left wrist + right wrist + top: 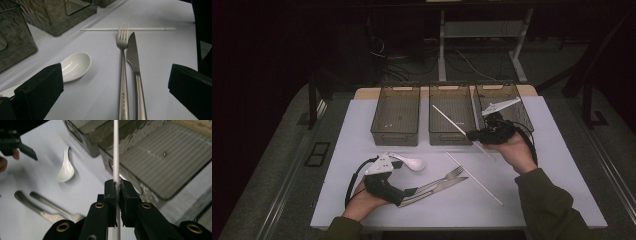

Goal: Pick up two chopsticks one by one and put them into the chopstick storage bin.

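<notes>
White surface carries three dark bins along its far edge. Right claw is clenched on a white chopstick, lifted and slanting up-left across the middle bin's near wall; in the right gripper view the stick runs straight out between the pressed pads. A second chopstick lies flat nearer the person. Left claw rests released, jaws wide, at the handles of a fork and knife lying side by side. A white spoon sits just beside its left jaw.
</notes>
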A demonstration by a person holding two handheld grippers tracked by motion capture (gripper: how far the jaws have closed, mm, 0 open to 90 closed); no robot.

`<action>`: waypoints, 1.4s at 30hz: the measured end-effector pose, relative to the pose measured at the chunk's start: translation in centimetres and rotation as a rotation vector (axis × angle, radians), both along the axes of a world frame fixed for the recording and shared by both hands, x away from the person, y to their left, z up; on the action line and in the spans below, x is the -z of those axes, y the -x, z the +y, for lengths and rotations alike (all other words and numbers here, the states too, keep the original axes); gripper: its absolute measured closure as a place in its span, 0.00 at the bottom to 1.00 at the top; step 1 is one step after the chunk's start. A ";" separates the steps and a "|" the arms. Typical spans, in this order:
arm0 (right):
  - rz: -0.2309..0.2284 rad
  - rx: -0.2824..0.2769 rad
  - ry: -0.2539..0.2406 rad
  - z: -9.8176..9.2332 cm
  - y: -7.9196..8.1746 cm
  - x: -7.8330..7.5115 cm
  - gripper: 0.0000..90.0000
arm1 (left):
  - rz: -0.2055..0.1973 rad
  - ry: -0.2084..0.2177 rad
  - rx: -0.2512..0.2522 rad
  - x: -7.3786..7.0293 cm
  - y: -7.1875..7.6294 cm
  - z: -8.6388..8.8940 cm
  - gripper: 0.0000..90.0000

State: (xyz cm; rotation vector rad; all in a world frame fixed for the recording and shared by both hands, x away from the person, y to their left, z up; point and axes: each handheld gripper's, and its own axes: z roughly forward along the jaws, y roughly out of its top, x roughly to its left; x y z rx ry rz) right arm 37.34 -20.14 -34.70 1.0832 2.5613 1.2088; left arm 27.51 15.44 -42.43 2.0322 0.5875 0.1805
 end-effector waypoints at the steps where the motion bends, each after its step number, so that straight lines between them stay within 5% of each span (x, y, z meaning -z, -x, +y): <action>1: 0.003 0.002 -0.005 0.3 -0.3 -0.2 0.94 | -0.002 -0.004 -0.002 0.0 0.0 0.0 0.00; 28: 0.057 0.011 -0.008 10.4 -7.7 -2.5 0.94 | -0.033 -0.014 0.006 -0.3 0.2 -0.2 0.00; 42: 0.132 0.058 0.020 15.1 -11.1 -0.7 0.93 | -0.032 -0.008 0.020 -0.4 0.2 -0.3 0.00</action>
